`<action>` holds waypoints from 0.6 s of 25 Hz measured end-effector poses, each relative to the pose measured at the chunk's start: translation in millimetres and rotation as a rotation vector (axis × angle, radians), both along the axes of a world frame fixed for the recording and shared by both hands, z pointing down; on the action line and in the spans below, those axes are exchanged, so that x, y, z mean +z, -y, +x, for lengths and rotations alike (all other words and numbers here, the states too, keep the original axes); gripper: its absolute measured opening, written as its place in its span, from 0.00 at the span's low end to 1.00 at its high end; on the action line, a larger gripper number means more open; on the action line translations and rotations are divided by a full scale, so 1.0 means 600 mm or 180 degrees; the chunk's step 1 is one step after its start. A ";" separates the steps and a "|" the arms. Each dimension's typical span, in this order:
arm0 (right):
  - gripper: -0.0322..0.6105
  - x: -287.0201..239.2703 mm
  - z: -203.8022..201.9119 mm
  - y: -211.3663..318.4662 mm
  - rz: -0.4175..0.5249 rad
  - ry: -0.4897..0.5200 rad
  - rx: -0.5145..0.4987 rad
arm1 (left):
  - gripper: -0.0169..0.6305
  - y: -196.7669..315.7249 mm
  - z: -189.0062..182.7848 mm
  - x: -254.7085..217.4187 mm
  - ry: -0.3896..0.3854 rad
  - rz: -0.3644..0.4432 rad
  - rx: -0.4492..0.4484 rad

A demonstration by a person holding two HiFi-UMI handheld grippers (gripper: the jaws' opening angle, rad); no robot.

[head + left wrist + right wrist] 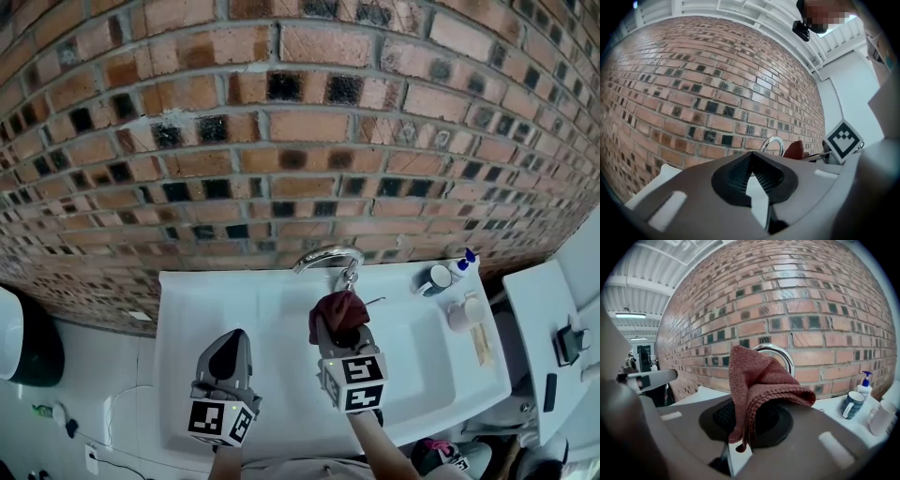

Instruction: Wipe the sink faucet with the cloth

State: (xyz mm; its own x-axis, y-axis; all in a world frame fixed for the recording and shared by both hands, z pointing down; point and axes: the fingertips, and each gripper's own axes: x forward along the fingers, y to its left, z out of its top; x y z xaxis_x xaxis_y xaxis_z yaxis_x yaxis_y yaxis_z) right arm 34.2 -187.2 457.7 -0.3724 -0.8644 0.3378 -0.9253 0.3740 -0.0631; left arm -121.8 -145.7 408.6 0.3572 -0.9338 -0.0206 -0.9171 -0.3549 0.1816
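Note:
A chrome arched faucet stands at the back rim of the white sink, against the brick wall. My right gripper is shut on a dark red cloth, held just in front of and below the spout. In the right gripper view the cloth bunches up between the jaws and covers most of the faucet behind it. My left gripper hangs over the left part of the basin, shut with nothing in it. The left gripper view shows the faucet and the cloth to the right.
On the sink's right ledge stand a blue-and-white mug, a pump bottle and a pale cup. The brick wall rises right behind the faucet. A white surface with small dark items lies at the right.

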 end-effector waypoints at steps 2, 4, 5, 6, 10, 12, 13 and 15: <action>0.13 -0.010 0.000 -0.033 0.0042 0.0051 -0.0027 | 0.04 -0.010 0.011 -0.010 -0.0011 0.0041 0.0029; 0.13 -0.013 0.005 -0.063 0.0047 0.0110 -0.0013 | 0.04 -0.021 0.020 -0.020 -0.0002 0.0071 0.0037; 0.13 -0.016 0.008 -0.077 0.0052 0.0142 -0.0006 | 0.03 -0.027 0.024 -0.024 0.0010 0.0088 0.0038; 0.13 -0.020 0.010 -0.089 0.0068 0.0168 -0.0005 | 0.04 -0.032 0.027 -0.027 0.0016 0.0104 0.0042; 0.13 -0.040 0.018 -0.115 0.0168 0.0252 -0.0015 | 0.04 -0.045 0.037 -0.040 0.0078 0.0170 0.0064; 0.13 -0.044 0.020 -0.116 0.0200 0.0282 -0.0014 | 0.04 -0.051 0.041 -0.047 0.0139 0.0222 0.0072; 0.13 -0.046 0.021 -0.116 0.0219 0.0288 -0.0013 | 0.03 -0.054 0.043 -0.050 0.0161 0.0245 0.0080; 0.13 -0.053 0.019 -0.115 0.0257 0.0308 -0.0036 | 0.04 -0.058 0.046 -0.054 0.0186 0.0272 0.0087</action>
State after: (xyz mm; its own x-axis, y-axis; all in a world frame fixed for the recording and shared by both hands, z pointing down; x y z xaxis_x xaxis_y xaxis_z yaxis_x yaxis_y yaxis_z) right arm 45.7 -117.9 426.0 -0.4097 -0.8829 0.2294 -0.9120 0.3917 -0.1213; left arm -94.2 -111.1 376.2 0.3854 -0.9194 -0.0781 -0.9150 -0.3918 0.0961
